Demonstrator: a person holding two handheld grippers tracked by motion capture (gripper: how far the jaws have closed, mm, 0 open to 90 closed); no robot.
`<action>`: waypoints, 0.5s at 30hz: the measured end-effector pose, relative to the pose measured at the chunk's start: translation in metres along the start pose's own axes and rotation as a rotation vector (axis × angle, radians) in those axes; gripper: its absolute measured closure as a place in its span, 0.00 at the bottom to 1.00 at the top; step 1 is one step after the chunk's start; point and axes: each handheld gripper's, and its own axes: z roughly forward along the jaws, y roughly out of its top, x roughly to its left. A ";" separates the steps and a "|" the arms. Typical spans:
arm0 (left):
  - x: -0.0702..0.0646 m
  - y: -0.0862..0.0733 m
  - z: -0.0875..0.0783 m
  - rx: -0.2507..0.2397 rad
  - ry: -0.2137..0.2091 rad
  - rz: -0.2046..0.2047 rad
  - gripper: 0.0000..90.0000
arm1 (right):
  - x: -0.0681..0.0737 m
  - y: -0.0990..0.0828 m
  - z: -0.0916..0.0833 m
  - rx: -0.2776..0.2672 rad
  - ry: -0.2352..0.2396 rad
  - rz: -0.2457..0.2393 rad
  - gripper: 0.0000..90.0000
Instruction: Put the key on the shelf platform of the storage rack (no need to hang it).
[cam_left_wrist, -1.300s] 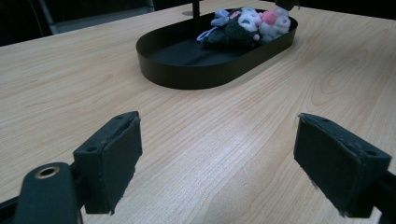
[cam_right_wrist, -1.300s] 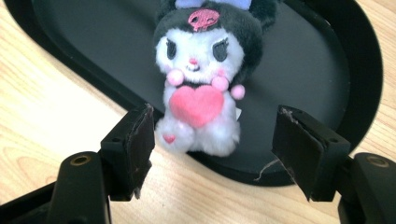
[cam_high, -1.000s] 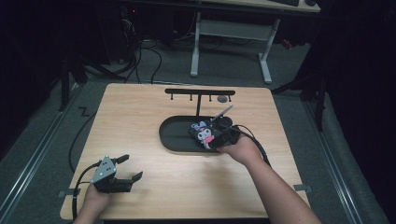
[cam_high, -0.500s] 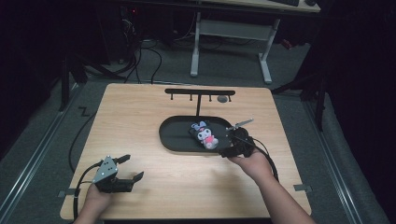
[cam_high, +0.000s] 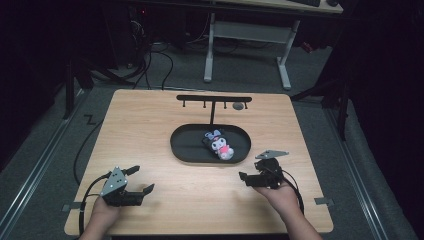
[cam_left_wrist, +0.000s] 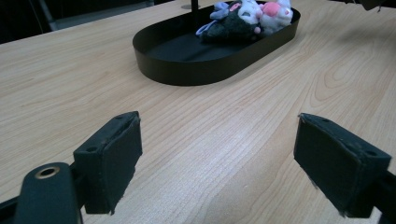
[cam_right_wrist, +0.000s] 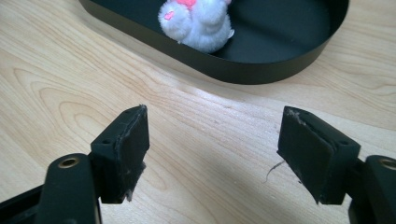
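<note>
A black oval tray (cam_high: 187, 142) sits mid-table with a small plush toy (cam_high: 219, 144), dark, white and pink, lying in its right half. My right gripper (cam_high: 251, 171) hovers low over bare wood in front of the tray's right end. Its jaws have just been opening and stand wide apart with nothing between them. In the right gripper view the gripper (cam_right_wrist: 212, 149) faces the tray wall (cam_right_wrist: 261, 70) and the plush (cam_right_wrist: 198, 23). My left gripper (cam_high: 145, 178) rests open at the front left. In the left gripper view, the tray (cam_left_wrist: 187, 74) and plush (cam_left_wrist: 243, 21) lie beyond its empty jaws.
A black hook rack (cam_high: 212, 99) stands at the back of the table behind the tray, with a small grey round thing (cam_high: 238, 106) under its right end. Bare wood lies between the two grippers. Cables trail from both grippers over the front edge.
My right gripper has drawn back from the plush in the tray toward the front right and sunk closer to the wood. The plush stays in the tray. The left gripper has not moved.
</note>
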 end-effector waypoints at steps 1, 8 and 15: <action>0.000 0.000 0.000 0.001 0.001 0.001 0.18 | 0.002 -0.005 -0.001 -0.024 -0.015 -0.012 0.26; 0.000 0.000 -0.001 -0.002 0.002 0.004 0.18 | 0.014 -0.034 0.001 -0.132 -0.047 -0.039 0.25; -0.002 0.000 0.000 0.000 -0.001 0.010 0.18 | 0.035 -0.063 -0.008 -0.300 -0.150 -0.127 0.24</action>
